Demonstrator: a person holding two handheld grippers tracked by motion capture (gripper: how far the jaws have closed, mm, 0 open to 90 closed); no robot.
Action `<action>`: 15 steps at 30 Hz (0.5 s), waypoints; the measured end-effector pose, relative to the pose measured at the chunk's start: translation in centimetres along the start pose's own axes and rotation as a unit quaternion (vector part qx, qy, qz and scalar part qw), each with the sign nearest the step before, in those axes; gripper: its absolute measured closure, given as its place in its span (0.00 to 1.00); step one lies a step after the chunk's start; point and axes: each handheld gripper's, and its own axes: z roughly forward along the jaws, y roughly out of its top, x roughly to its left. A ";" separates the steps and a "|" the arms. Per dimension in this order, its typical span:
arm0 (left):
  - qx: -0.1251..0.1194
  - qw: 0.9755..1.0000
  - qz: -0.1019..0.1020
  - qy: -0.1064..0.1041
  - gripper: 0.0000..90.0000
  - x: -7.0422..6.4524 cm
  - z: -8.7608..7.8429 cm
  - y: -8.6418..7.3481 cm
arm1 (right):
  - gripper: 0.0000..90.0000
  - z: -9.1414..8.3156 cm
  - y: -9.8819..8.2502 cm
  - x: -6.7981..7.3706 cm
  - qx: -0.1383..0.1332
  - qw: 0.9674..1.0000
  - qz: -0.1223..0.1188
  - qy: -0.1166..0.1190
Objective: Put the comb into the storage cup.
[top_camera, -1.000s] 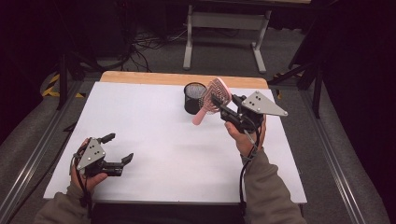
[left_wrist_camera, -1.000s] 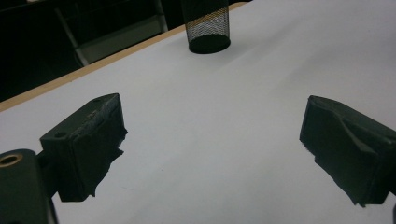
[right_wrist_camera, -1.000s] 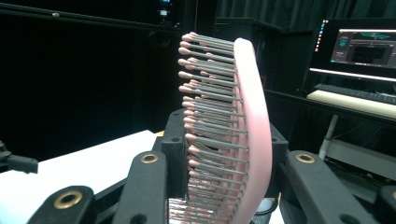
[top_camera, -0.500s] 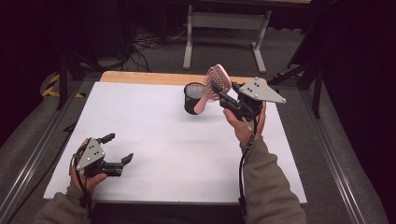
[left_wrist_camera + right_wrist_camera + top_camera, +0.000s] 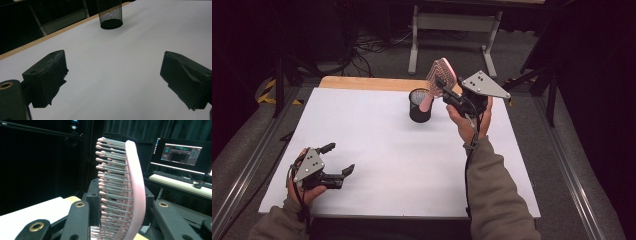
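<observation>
A pink hairbrush (image 5: pixel 440 75) is held up over the back of the white table, its handle pointing down into the black mesh cup (image 5: pixel 420 105). My right gripper (image 5: pixel 447 95) is shut on the brush near its neck; in the right gripper view the brush head (image 5: pixel 122 187) stands upright between the jaws, bristles facing left. My left gripper (image 5: pixel 341 160) rests low near the table's front left, open with nothing between its fingers (image 5: pixel 47 75). The mesh cup (image 5: pixel 110 13) stands far ahead of it.
The white table top (image 5: pixel 377 145) has a wooden strip (image 5: pixel 362 83) along its far edge. Metal rails run along both sides. A grey stand (image 5: pixel 452 22) and cables lie on the floor behind. A lit monitor (image 5: pixel 181 153) and keyboard sit beyond the brush.
My right gripper has lifted the hairbrush and carried it slightly left and away, tilting it more upright above the mesh cup. The left gripper has stayed put.
</observation>
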 end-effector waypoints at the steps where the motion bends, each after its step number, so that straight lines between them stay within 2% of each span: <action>1: 0.000 1.000 -0.002 -0.001 0.09 0.0 0.0 0.0 | 0.72 0.2 0.0 -0.1 0.001 1.000 -0.001 -0.003; 15: -0.001 1.000 -0.007 -0.003 0.09 0.2 0.0 -0.1 | 0.72 2.6 -0.2 -1.0 0.008 0.999 0.006 -0.032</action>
